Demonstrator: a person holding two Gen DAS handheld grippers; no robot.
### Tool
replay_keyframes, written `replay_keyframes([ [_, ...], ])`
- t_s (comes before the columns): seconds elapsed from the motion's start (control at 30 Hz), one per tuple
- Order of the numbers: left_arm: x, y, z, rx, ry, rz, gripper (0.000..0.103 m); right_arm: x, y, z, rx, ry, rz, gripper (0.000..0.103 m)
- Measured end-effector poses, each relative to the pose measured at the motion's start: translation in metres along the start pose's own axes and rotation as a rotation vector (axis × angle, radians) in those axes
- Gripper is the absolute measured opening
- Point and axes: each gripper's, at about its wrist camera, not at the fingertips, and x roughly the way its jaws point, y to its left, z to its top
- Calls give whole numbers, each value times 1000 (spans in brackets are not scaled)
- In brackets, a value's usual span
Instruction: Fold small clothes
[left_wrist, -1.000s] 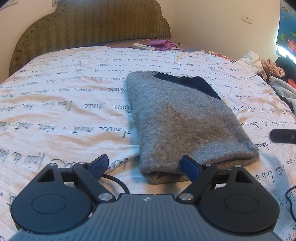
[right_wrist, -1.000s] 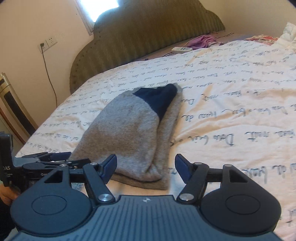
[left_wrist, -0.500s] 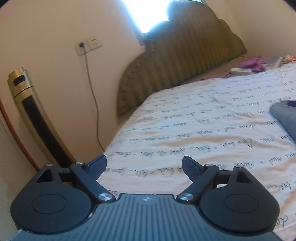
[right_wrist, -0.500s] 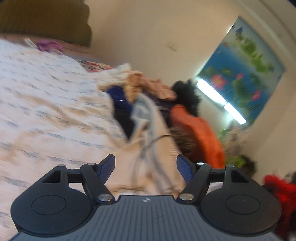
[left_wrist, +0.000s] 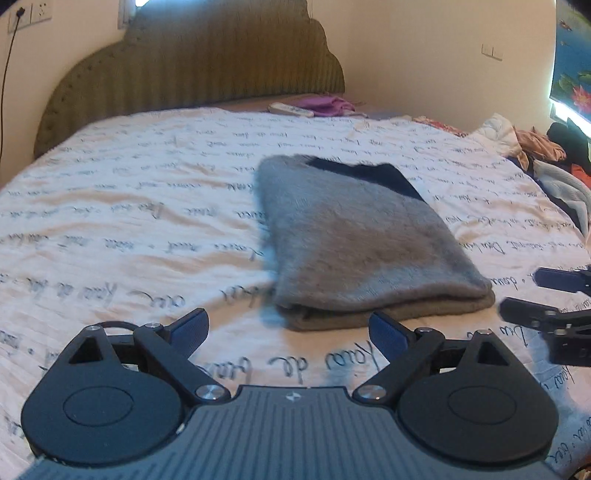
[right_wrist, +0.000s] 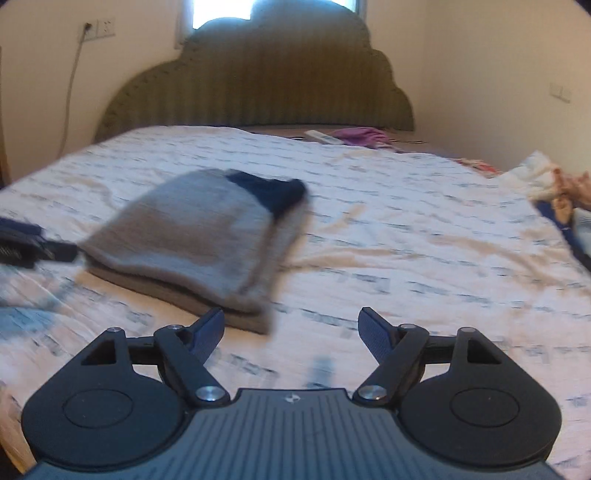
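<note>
A folded grey knit garment with a dark navy part at its far end (left_wrist: 362, 243) lies on the white bed sheet with script print (left_wrist: 129, 229). It also shows in the right wrist view (right_wrist: 199, 236). My left gripper (left_wrist: 290, 330) is open and empty, just short of the garment's near edge. My right gripper (right_wrist: 291, 330) is open and empty, near the garment's near right corner. The right gripper's fingers (left_wrist: 543, 299) show at the right edge of the left wrist view. The left gripper shows at the left edge of the right wrist view (right_wrist: 26, 243).
An olive padded headboard (left_wrist: 195, 62) stands at the far end. A remote (left_wrist: 290, 109) and a purple cloth (left_wrist: 328, 105) lie by it. A pile of mixed clothes (left_wrist: 554, 166) sits at the bed's right side. A wall socket with a cable (right_wrist: 98, 27) is at the far left.
Both grippers swung away half a second ago, left toward the wall, right toward the clothes pile, and now face the folded garment again. The garment has not moved. Both stayed open.
</note>
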Motion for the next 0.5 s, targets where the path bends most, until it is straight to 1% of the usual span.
replay_keyframes([
  [0.03, 7, -5, -4, -6, 21, 10, 96, 10, 5, 1, 16, 21, -4, 81],
  [0.1, 25, -5, -10, -13, 50, 62, 96, 30, 19, 1, 43, 90, -64, 81],
  [0.13, 31, -2, -12, -19, 49, 90, 101, 38, 20, -4, 64, 120, -90, 81],
  [0.17, 33, -1, -16, -22, 33, 103, 103, 41, 21, -10, 97, 126, -103, 86],
  [0.2, 32, 1, -19, -28, 12, 107, 103, 41, 20, -14, 120, 103, -116, 90],
  [0.23, 31, 3, -19, -30, 10, 107, 103, 41, 21, -16, 125, 96, -135, 98],
  [0.27, 31, 3, -18, -26, 11, 111, 103, 41, 22, -18, 124, 98, -152, 102],
  [0.4, 32, 0, -16, -8, 20, 123, 103, 46, 19, -15, 175, 115, -156, 103],
  [0.5, 32, 1, -16, -13, 19, 117, 103, 46, 20, -16, 171, 103, -166, 103],
])
